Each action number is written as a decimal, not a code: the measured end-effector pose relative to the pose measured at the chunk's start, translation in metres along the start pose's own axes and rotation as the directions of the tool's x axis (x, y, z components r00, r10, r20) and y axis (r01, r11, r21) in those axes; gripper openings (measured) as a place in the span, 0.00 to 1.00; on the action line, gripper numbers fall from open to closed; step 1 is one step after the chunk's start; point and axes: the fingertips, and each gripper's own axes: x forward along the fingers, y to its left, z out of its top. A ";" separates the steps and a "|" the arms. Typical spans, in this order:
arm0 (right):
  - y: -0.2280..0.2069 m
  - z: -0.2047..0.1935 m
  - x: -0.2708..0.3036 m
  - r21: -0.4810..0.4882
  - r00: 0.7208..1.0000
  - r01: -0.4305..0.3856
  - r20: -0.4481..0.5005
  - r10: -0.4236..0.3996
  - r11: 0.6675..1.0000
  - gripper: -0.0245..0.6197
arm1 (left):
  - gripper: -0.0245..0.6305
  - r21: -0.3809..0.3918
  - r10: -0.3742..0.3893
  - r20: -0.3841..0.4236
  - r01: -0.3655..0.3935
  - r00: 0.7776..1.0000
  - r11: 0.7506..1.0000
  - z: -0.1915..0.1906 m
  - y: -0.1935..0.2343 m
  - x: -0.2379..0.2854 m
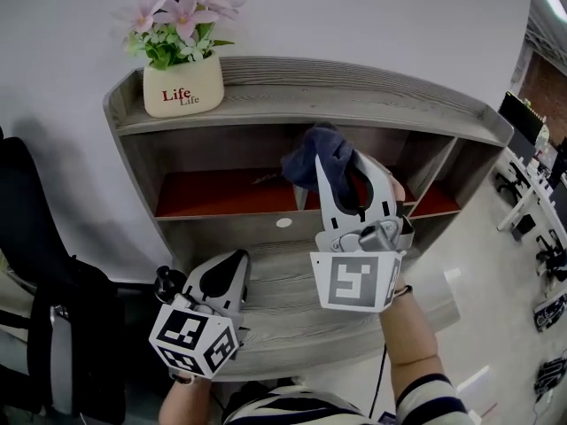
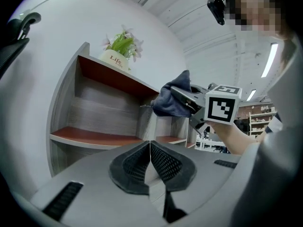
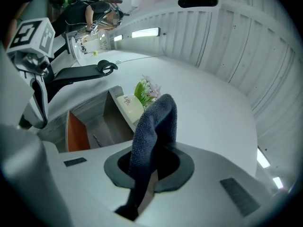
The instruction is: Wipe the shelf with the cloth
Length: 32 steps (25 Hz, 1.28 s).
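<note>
Right gripper (image 3: 150, 163) fingers clamp a nubby dark-blue cloth (image 3: 154, 126) by the woodgrain shelf (image 1: 310, 91); left gripper (image 2: 150, 150) fingers pressed together.

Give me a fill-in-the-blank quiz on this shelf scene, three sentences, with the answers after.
1. The right gripper is shut on a dark blue ____.
2. The gripper whose shut jaws hold nothing is the person's ____ one.
3. The flower pot stands on the ____ board of the shelf.
Missing words: cloth; left; top.
</note>
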 end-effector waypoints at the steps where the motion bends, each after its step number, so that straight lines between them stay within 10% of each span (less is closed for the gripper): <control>1: 0.000 -0.003 0.002 0.020 1.000 0.004 -0.002 -0.004 1.000 0.11 | 0.07 0.004 0.009 -0.006 -0.009 1.000 1.000 -0.002 0.000 -0.003; 14: 0.004 -0.030 0.025 0.024 0.993 0.080 0.083 -0.082 0.996 0.11 | 0.07 -0.014 0.078 -0.004 -0.078 0.997 0.997 -0.010 -0.003 -0.003; 32: 0.065 -0.080 -0.003 0.126 0.998 -0.067 0.011 0.067 0.990 0.11 | 0.06 -0.034 0.074 -0.037 -0.075 0.997 0.997 -0.024 -0.012 0.020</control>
